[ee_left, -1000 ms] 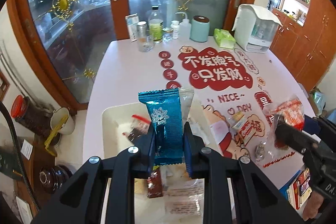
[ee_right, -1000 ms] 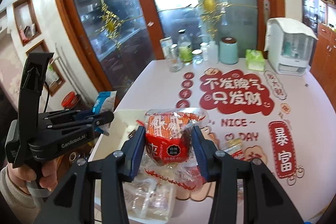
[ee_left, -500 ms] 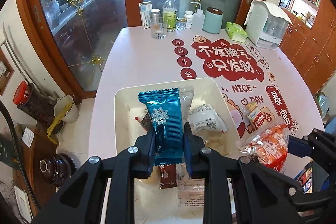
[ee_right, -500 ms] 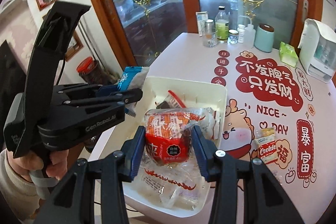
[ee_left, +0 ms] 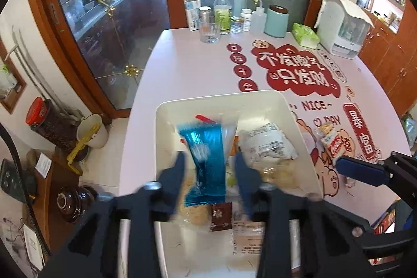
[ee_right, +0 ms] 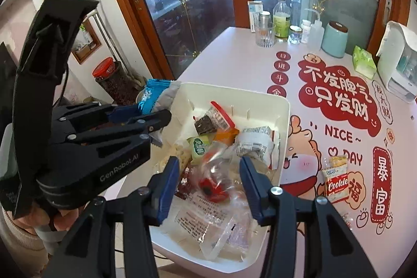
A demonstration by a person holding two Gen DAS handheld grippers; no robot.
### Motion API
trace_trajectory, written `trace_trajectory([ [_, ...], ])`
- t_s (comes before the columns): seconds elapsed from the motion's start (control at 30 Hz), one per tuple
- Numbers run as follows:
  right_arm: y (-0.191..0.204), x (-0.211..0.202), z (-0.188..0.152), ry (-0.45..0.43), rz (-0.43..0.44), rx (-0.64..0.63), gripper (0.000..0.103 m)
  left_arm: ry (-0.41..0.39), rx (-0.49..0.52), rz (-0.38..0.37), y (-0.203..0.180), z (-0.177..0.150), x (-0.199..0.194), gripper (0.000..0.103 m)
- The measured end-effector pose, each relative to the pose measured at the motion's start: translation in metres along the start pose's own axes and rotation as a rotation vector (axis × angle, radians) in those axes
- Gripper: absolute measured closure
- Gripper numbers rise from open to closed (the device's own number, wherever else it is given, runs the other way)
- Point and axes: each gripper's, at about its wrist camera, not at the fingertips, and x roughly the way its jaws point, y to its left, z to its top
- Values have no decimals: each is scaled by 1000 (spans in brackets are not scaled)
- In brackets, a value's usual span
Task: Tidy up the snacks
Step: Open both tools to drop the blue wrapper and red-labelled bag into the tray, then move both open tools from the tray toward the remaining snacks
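Over white bin (ee_left: 299, 121), both our grippers letting go. Blue snack packet (ee_left: 208, 160) between left gripper (ee_left: 208, 168) fingers, long axis along them, blurred; fingers have just been opening, pads clear of it. Right gripper (ee_right: 208, 173) fingers also just opening, clear red-print bag (ee_right: 213, 181) loose between them above bin's pile. Cookie packet (ee_right: 336, 181) lies alone on bench (ee_right: 234, 64), just right of bin, nearer our right gripper. We judge it next; nothing blocks it. Bottles, jar far back.
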Motion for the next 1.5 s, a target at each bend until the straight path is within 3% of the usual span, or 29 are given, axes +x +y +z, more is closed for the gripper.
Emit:
trace_trajectory([
  [0.03,-1,1,0,6,0,6,48,-4,-7,13,1,-1,0,33],
  [0.07,-3,2,0,10,1,10,46,-10,-12,20,3,-2,0,27],
  [0.23,-6,3,-5,30,1,27,44,4,9,40,-1,-6,4,23],
  [0.97,-22,8,-23,90,20,101,44,97,49,38,-20,-21,26,22],
  [1.5,-85,-1,-50,97,16,297,44,140,203,-11,-93,-14,41,21],
])
